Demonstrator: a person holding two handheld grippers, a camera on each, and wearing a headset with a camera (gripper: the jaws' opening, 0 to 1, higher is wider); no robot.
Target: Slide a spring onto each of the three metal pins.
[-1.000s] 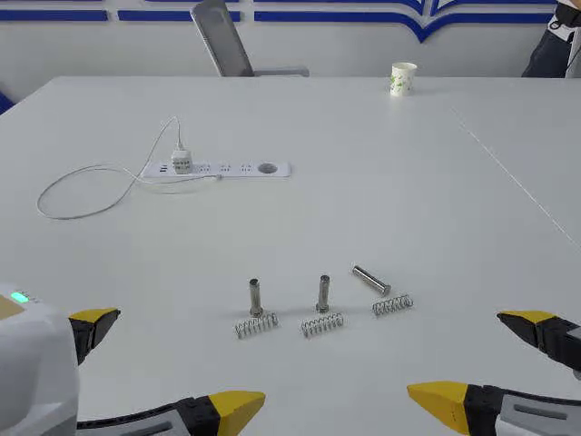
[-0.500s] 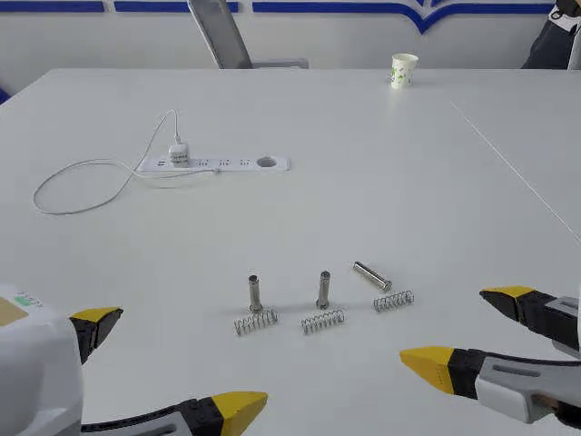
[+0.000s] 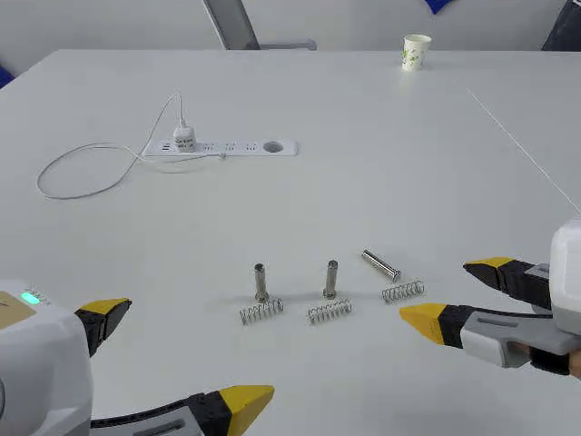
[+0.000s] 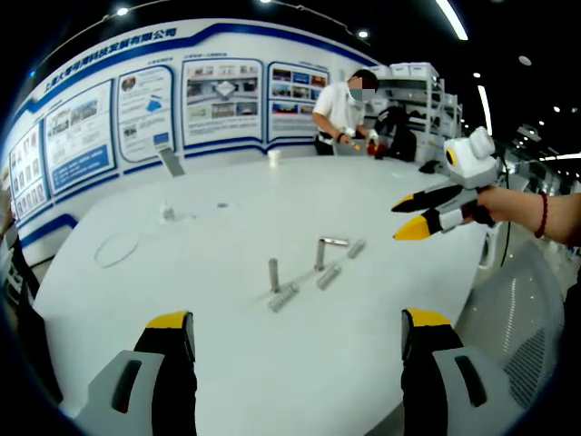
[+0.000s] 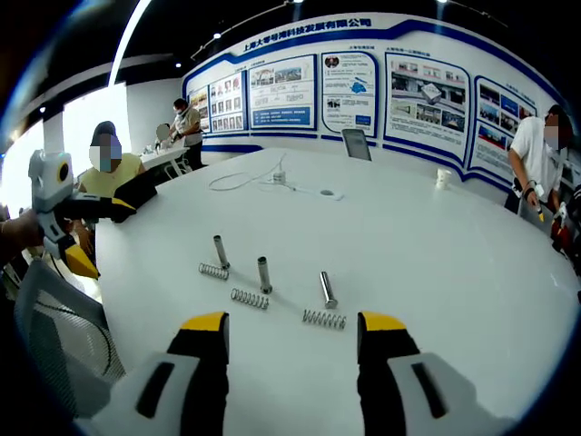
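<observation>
**Three pins bare**

My right gripper hangs released and empty just beside the rightmost spring, near the table's front edge; my left gripper likewise. I should pinch that spring mid-coil, lightly, leaving its bore clear.

three metal pins, three springs, one power strip, one paper cup and two hand-held grippers.

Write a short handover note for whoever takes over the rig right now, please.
Left hand-held gripper: open, empty, short of the parts.
Right hand-held gripper: open, empty, just right of the right spring.
Left pin and middle pin stand upright; right pin lies flat.
Left spring and middle spring lie in front of their pins.
Done: nothing. Left: all three springs.
</observation>
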